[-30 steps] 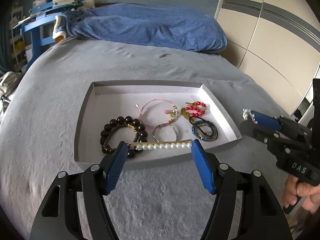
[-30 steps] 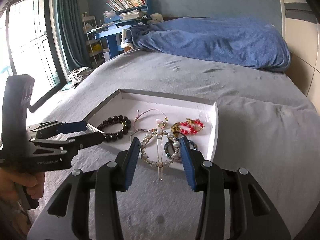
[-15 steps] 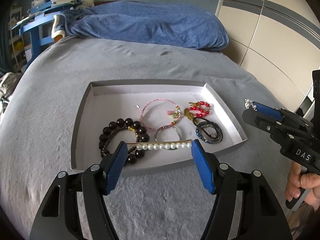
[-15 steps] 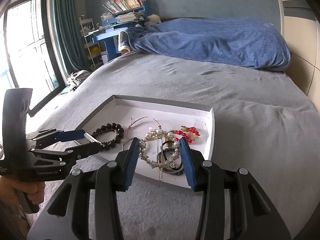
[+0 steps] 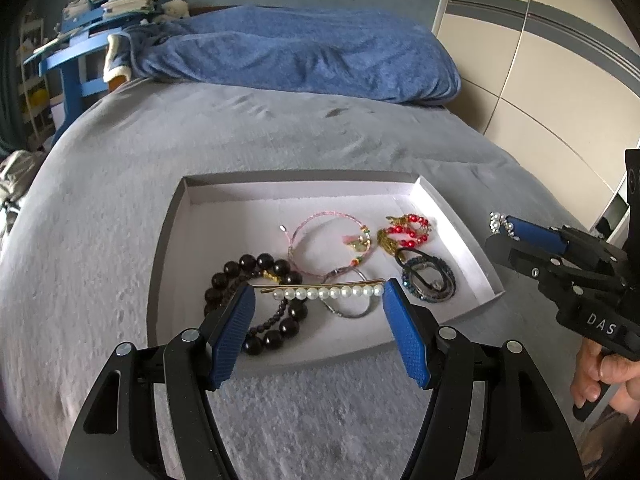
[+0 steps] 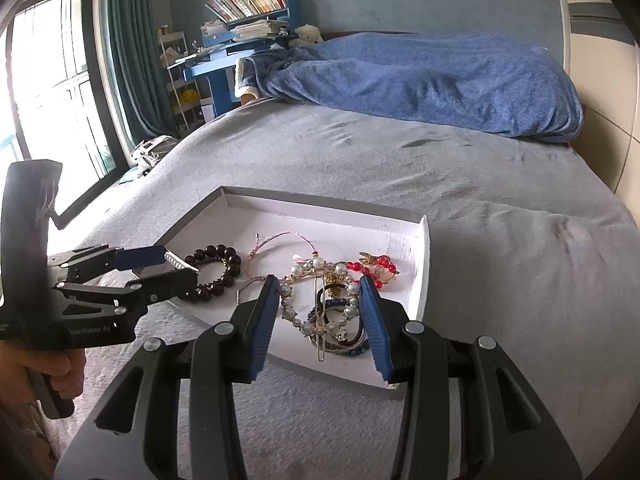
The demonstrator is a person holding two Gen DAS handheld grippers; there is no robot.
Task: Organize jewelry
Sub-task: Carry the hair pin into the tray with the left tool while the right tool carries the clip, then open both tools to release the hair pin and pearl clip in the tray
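Observation:
A shallow grey tray (image 5: 160, 264) with a white floor lies on the bed and holds several pieces: a dark bead bracelet (image 5: 256, 268), a pink cord bracelet (image 5: 320, 220), a red bead piece (image 5: 408, 228), a dark blue ring-shaped piece (image 5: 436, 284) and a thin silver ring (image 5: 352, 312). My left gripper (image 5: 318, 294) is shut on a straight pearl hair pin (image 5: 326, 292), held lengthwise between the pads over the tray's near edge. My right gripper (image 6: 318, 300) is shut on a round pearl hair clip (image 6: 316, 298), held over the tray's (image 6: 424, 276) right near corner.
The grey bed cover (image 5: 280, 136) spreads around the tray. A blue blanket (image 5: 296, 52) lies bunched at the head of the bed. A blue desk with books (image 6: 240, 40) and a window (image 6: 48, 92) stand at the left. A cream wardrobe (image 5: 552, 60) is to the right.
Both grippers have moved forward toward the tray with their pearl pieces still held. The right gripper's clip now hangs over the tray's near corner instead of before it.

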